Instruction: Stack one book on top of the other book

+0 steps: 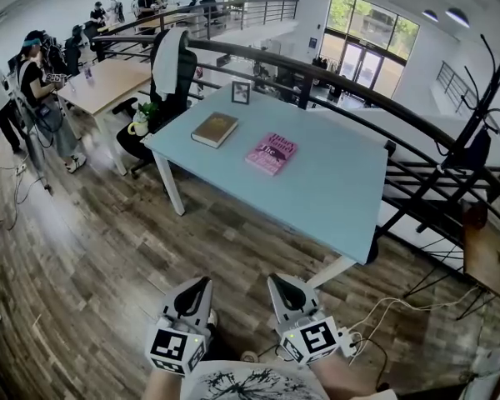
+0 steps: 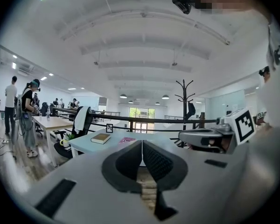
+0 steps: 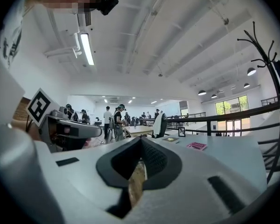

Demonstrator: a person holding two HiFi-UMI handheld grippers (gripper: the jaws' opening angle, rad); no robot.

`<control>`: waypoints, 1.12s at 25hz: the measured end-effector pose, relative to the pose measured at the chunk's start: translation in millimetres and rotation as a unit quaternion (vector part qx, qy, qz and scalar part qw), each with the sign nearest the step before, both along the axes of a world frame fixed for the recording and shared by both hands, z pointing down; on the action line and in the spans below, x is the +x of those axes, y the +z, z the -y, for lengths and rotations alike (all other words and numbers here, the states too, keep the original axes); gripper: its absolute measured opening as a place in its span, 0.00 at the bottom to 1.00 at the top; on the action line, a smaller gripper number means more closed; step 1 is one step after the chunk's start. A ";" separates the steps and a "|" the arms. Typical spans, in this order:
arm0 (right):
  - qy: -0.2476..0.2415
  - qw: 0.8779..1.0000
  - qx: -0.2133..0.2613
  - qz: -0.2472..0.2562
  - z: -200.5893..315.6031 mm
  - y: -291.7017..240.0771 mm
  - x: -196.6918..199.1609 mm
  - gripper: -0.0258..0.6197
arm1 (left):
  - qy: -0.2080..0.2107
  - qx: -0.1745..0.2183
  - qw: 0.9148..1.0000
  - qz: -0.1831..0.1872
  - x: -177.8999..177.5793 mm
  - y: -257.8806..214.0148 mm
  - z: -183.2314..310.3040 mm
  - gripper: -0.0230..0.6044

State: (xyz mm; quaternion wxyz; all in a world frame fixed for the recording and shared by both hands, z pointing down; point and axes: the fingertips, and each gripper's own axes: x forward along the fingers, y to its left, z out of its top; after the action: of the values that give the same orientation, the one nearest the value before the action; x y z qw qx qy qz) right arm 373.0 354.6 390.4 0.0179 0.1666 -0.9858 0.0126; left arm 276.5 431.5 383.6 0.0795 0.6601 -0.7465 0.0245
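Observation:
Two books lie apart on the pale blue table (image 1: 333,190): a brown book (image 1: 215,128) toward its far left and a pink book (image 1: 272,153) to its right. Both show small in the left gripper view, brown book (image 2: 101,138) and pink book (image 2: 127,139), and in the right gripper view, brown book (image 3: 170,139) and pink book (image 3: 196,146). My left gripper (image 1: 198,283) and right gripper (image 1: 277,280) hang side by side well short of the table's near edge, over the wooden floor. Both are shut and hold nothing, with the left gripper (image 2: 141,143) and right gripper (image 3: 141,141) jaws pressed together.
A small photo frame (image 1: 241,92) stands at the table's far edge. An office chair draped in white cloth (image 1: 171,65) and a potted plant (image 1: 140,122) sit by its left end. A dark railing (image 1: 383,90) runs behind, a coat rack (image 1: 475,115) at right. People (image 1: 37,82) stand far left. Cables (image 1: 383,319) lie on the floor.

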 end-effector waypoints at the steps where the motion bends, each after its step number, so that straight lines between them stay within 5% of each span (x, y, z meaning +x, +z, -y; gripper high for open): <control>1: 0.001 1.000 -0.004 -0.001 2.3 2.9 -4.4 0.03 | 0.001 -0.002 1.000 -0.002 -4.4 3.6 1.7 0.05; 6: 0.006 1.000 -0.015 -0.015 22.7 17.1 -51.2 0.03 | -0.009 -0.014 1.000 -0.015 -52.9 12.7 15.3 0.05; 17: 0.047 0.998 -0.019 -0.028 77.1 3.2 -200.2 0.03 | 0.004 0.011 1.000 -0.004 -223.3 -1.6 56.1 0.05; 28: 0.032 0.998 -0.035 -0.049 122.8 27.0 -306.4 0.03 | -0.013 -0.025 1.000 -0.013 -321.6 9.7 95.9 0.05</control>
State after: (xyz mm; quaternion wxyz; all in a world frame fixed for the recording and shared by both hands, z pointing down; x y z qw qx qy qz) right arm 66.6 231.7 417.4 0.0717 0.1979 -0.9768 0.0398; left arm -45.1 335.6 393.3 0.1062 0.6484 -0.7531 0.0336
